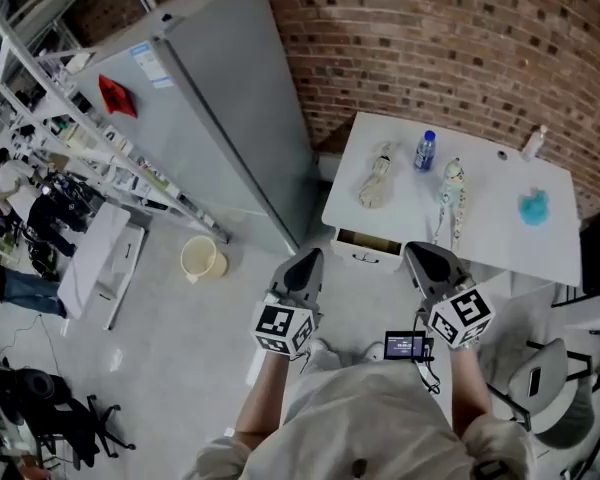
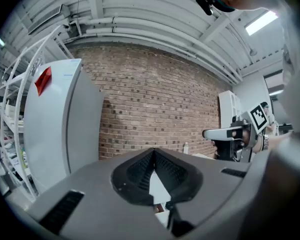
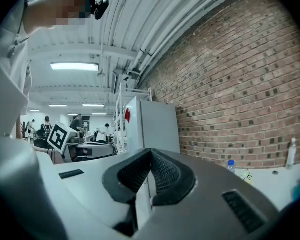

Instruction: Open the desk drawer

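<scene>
Left gripper (image 1: 305,260): claw shut, ribbed pads together with nothing between them; held about level in front of the person's chest, pointing toward the far brick wall (image 1: 450,38).
Right gripper (image 1: 425,256): claw likewise shut and empty; just right of the left one, apart from it, on the same heading.
Desk drawer (image 1: 365,250): under the near left edge of the white desk (image 1: 500,223), just beyond both grippers and touched by neither. It seems pulled out a little, with a dark gap behind its white front, though it is small in the head view.
On the desk: a blue-capped bottle (image 1: 425,151), a pale bundle (image 1: 377,180) to its left, a patterned item (image 1: 452,196) to its right, and a blue thing (image 1: 533,208) farther right.
Fridge (image 1: 220,98): grey, left of the desk, against the wall.
Bucket (image 1: 200,258): cream, on the floor at the fridge's foot.
</scene>
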Motion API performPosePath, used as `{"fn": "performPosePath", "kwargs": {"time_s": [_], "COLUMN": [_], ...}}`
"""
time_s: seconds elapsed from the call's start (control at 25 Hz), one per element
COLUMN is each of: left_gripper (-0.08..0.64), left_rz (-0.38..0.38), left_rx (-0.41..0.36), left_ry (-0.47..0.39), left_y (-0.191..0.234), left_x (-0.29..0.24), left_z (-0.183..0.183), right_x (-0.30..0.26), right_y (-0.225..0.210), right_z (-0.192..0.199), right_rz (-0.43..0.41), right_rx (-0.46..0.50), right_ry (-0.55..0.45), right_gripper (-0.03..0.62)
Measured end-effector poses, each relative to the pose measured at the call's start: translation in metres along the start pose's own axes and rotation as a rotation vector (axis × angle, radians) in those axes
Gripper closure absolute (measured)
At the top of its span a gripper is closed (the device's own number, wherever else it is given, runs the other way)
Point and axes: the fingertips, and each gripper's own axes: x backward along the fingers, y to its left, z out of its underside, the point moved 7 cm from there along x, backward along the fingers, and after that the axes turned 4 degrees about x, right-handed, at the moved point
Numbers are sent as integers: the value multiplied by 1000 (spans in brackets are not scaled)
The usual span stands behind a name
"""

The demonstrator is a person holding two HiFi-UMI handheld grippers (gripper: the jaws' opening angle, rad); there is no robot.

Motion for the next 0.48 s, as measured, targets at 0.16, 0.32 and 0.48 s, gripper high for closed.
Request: {"fn": "performPosePath", "kwargs": {"time_s": [0.16, 0.32, 0.48], "left_gripper": [554, 554, 554], "left_rz": [-2, -15, -39], "left_rx": [-31, -52, -33], "left_ry": [-4, -30, -44], "left_y": [-3, -4, 3], "left_x": [29, 58, 100], "left_z": [0, -2, 2], "right_x": [2, 7, 2], "right_y": [32, 65, 104], "right_z": [6, 3, 4], "right_rz": [-20, -41, -65], "right_rx": [-25, -77, -119], "right_ry": [-14, -37, -30], "right_gripper": [566, 566, 566]}}
